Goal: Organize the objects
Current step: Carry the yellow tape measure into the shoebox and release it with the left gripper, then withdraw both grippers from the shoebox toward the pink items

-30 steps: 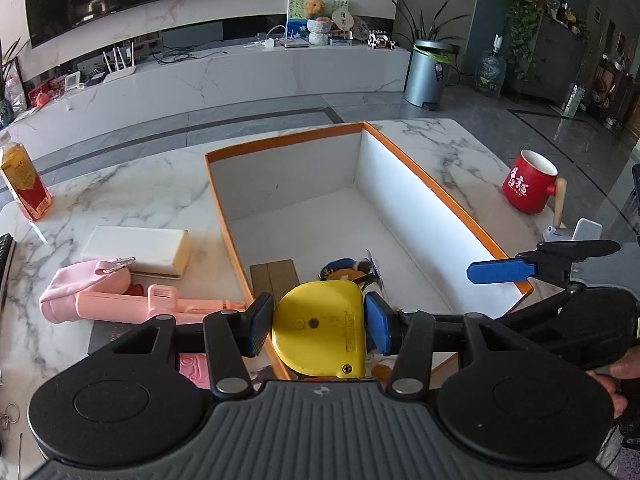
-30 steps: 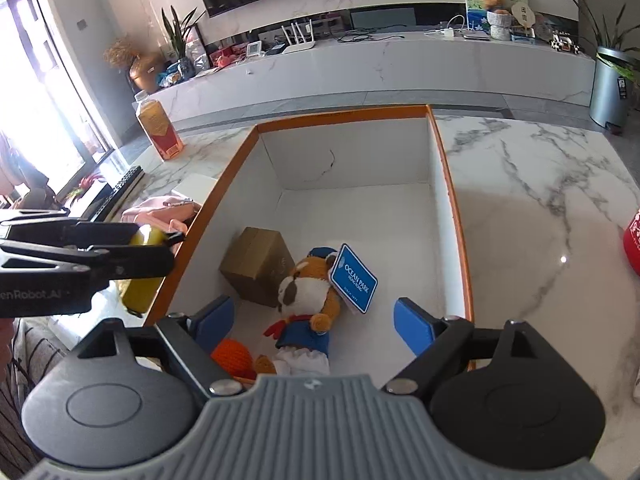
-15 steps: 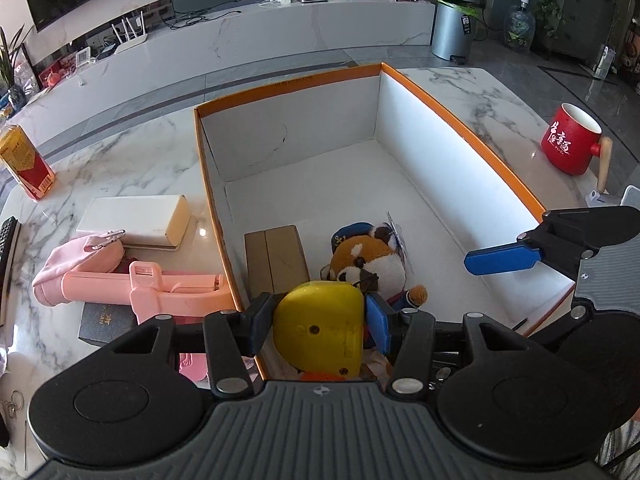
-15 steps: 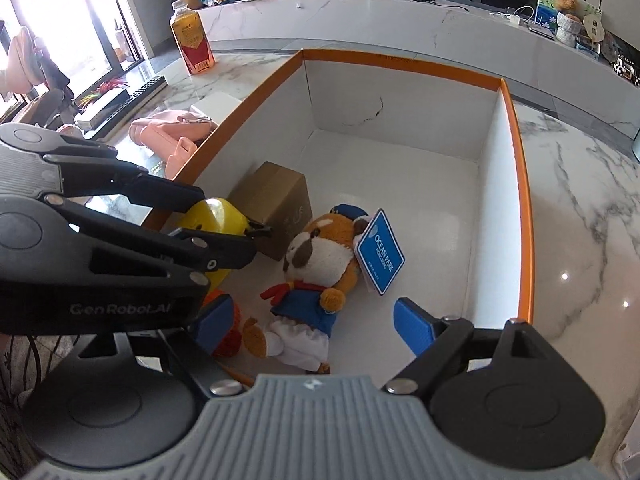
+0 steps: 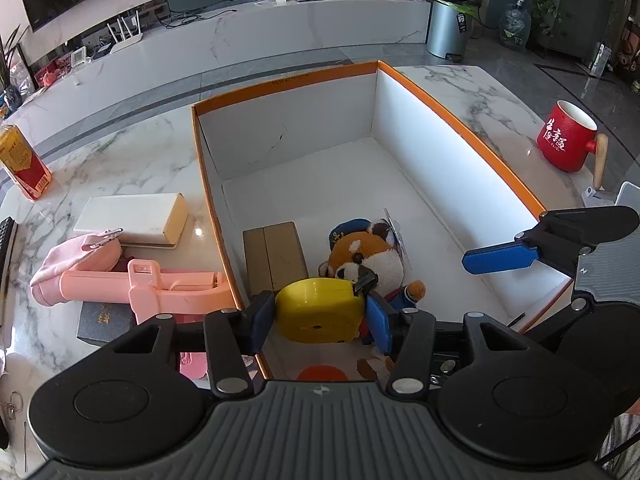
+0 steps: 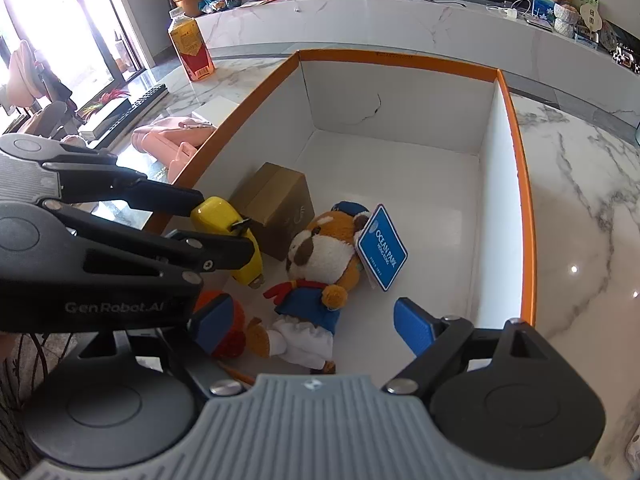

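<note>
My left gripper (image 5: 320, 316) is shut on a yellow tape measure (image 5: 320, 308) and holds it inside the orange-rimmed white box (image 5: 460, 120), low over the near left corner. It also shows in the right wrist view (image 6: 228, 232) beside a brown carton (image 6: 276, 204). A plush animal (image 6: 320, 260) with a blue tag lies on the box floor next to an orange ball (image 6: 232, 340). My right gripper (image 6: 312, 320) is open and empty above the plush's legs.
Left of the box lie a pink handheld device (image 5: 160, 284), a pink pouch (image 5: 76, 256), a white box (image 5: 132, 220) and a dark book (image 5: 104, 320). A drink carton (image 5: 24, 164) stands far left. A red mug (image 5: 564, 140) stands right of the box.
My left gripper carried the tape measure from above the box's near left rim down into the box. The right gripper stayed open and moved over the box.
</note>
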Demonstrator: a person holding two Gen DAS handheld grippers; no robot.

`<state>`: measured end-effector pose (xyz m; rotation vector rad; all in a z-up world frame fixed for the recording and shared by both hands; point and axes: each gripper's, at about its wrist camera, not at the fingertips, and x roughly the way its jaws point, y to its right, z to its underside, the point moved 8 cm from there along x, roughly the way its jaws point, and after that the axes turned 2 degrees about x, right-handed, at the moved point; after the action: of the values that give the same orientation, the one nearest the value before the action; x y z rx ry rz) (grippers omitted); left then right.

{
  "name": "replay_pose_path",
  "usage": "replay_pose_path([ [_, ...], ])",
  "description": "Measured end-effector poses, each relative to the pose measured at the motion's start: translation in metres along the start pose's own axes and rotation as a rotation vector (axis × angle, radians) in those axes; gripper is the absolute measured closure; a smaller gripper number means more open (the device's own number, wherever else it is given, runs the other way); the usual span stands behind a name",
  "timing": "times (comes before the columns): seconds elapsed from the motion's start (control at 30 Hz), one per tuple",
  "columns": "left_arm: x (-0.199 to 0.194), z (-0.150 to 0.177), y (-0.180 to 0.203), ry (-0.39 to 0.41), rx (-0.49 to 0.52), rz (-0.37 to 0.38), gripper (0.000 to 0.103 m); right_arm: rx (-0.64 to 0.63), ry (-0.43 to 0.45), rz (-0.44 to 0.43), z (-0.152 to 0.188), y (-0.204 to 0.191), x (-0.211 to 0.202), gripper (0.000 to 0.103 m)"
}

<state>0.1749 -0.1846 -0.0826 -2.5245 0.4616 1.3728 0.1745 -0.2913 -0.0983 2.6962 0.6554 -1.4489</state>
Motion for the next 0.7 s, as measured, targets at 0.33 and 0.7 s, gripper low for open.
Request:
replay_pose_path([
  [0.33, -0.035, -0.007, 0.000, 0.146, -0.009, 0.029, 0.020, 0.004, -0.005, 0.000, 0.000, 0.000, 0.000, 0.016],
  [0.7, -0.075, 0.015, -0.075, 0.236, -0.127, -0.040, 0.015, 0.053, 0.158, -0.058, -0.022, -0.018, -0.031, 0.015],
])
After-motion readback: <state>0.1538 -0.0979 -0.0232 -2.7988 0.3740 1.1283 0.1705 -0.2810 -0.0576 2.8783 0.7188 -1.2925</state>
